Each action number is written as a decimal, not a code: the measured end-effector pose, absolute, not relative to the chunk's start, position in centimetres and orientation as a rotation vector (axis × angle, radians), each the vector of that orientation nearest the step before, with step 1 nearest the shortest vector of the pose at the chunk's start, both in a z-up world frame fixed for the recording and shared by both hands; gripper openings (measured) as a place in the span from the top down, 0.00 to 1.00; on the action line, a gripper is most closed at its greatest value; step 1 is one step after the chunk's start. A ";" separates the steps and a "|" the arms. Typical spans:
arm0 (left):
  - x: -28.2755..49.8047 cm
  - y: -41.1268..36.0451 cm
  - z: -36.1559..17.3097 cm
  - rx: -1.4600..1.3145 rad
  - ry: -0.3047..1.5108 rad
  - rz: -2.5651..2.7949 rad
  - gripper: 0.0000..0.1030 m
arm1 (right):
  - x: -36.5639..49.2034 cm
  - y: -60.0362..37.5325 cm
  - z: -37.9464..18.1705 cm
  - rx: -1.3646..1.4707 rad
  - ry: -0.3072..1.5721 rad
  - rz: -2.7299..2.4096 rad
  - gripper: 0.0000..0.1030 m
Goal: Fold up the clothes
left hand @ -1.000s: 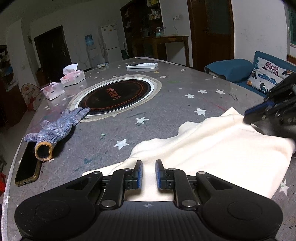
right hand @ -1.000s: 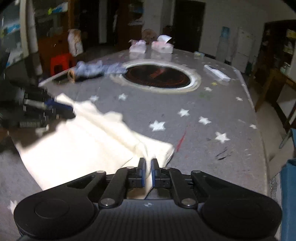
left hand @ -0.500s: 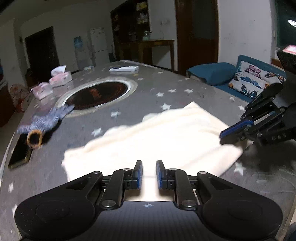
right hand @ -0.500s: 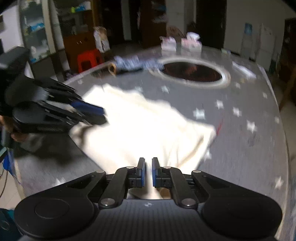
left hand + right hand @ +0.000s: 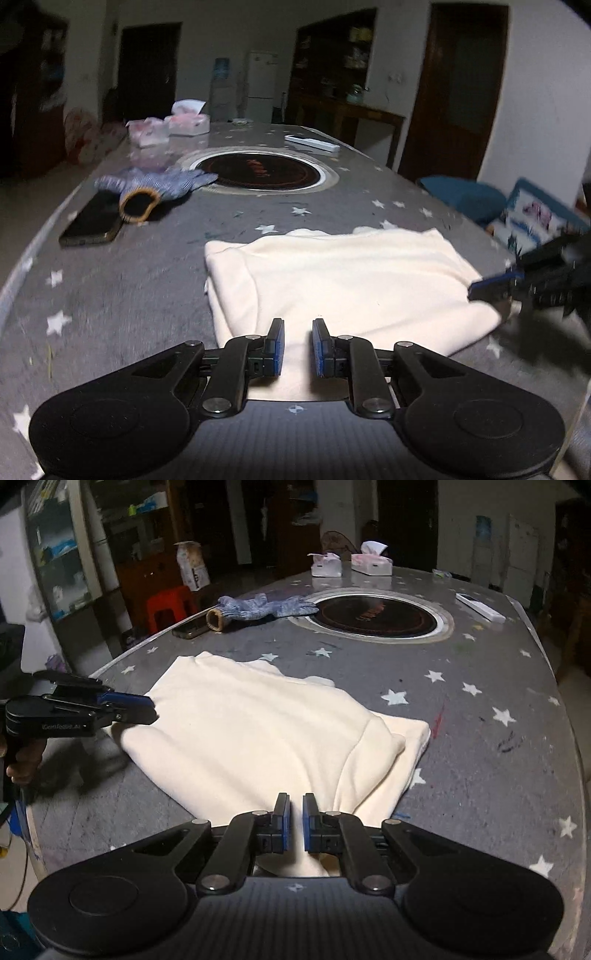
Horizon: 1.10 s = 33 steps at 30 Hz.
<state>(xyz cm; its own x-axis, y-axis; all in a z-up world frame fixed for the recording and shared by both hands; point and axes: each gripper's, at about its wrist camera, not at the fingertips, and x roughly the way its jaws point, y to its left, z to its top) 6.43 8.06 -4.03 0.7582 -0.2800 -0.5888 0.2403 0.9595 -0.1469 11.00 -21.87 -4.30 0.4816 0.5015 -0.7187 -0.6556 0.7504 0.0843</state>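
Cream garment [image 5: 354, 280] flat on starred table [image 5: 129, 280], folded layers, spread ahead of both claws. Left claw [image 5: 297, 347] clenched on near hem, cloth between pads. Right claw [image 5: 294, 821] clamped on bunched near edge of garment. Glove [image 5: 155, 182], phone [image 5: 92, 221] far ahead-left of left claw; round hob [image 5: 376, 614] beyond garment.

Surface: I see a grey table [image 5: 480, 738] printed with white stars, round cooktop [image 5: 373, 614] inset at 12 o'clock.
Near edge: cream garment [image 5: 258, 734], folded flat.
10 o'clock: knit glove [image 5: 258, 607], phone [image 5: 92, 225].
Far end: two tissue packs [image 5: 371, 563]; remote [image 5: 480, 607] at 1 o'clock.
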 end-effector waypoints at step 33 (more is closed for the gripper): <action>1.2 6.2 -2.0 -0.125 0.689 -0.444 0.72 | 5.3 -24.1 -1.8 -0.257 0.829 0.715 0.94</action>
<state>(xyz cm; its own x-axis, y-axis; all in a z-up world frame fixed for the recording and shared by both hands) 1.23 6.20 -1.96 0.6828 -0.4353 -0.5867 0.3541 0.8997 -0.2555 5.34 -24.10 -1.75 0.4619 0.4778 -0.7472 -0.6689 0.7409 0.0603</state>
